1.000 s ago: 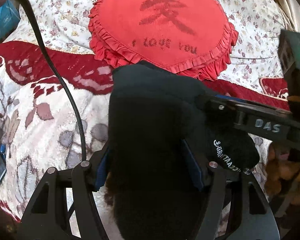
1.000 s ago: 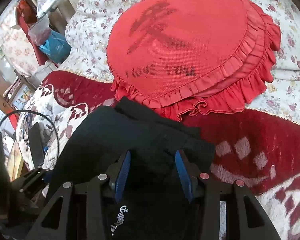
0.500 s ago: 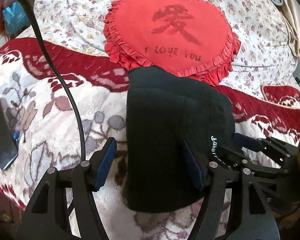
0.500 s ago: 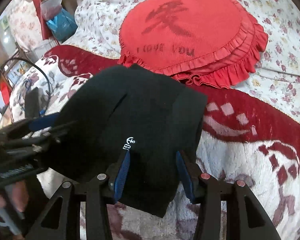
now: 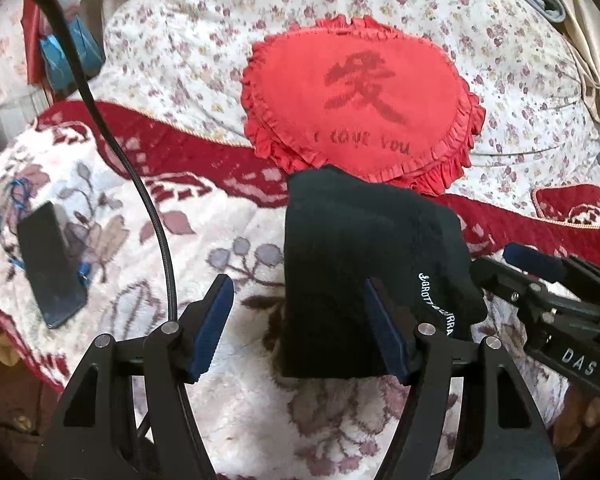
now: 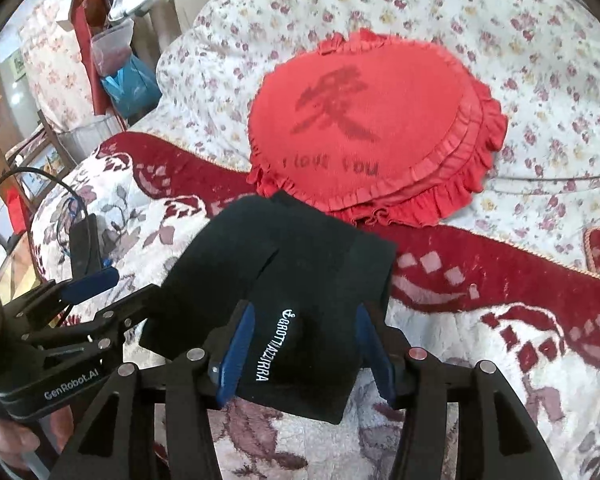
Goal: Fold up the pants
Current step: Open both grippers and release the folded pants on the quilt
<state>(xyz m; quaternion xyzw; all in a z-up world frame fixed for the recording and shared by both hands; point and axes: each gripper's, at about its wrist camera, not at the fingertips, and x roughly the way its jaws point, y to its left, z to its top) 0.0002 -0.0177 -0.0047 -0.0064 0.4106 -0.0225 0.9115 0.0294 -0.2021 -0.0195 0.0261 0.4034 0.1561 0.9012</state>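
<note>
The black pants (image 5: pixel 352 248) lie folded into a compact bundle on the floral blanket, with white lettering near the front corner. They also show in the right wrist view (image 6: pixel 284 280). My left gripper (image 5: pixel 300 324) is open at the bundle's near left edge, its right finger over the cloth and its left finger over bare blanket. My right gripper (image 6: pixel 306 356) is open, its fingers straddling the near corner with the lettering. Neither gripper holds the cloth.
A red heart-shaped pillow (image 5: pixel 364 100) lies just behind the pants. A black phone (image 5: pixel 50 268) lies on the blanket (image 5: pixel 228 400) at the left. A black cable (image 5: pixel 140 184) runs down the left. Bags (image 6: pixel 116 68) and furniture stand beyond the bed's far left.
Both grippers let go of the pants and opened. They pulled back toward me, and the bundle came to rest flat on the blanket.
</note>
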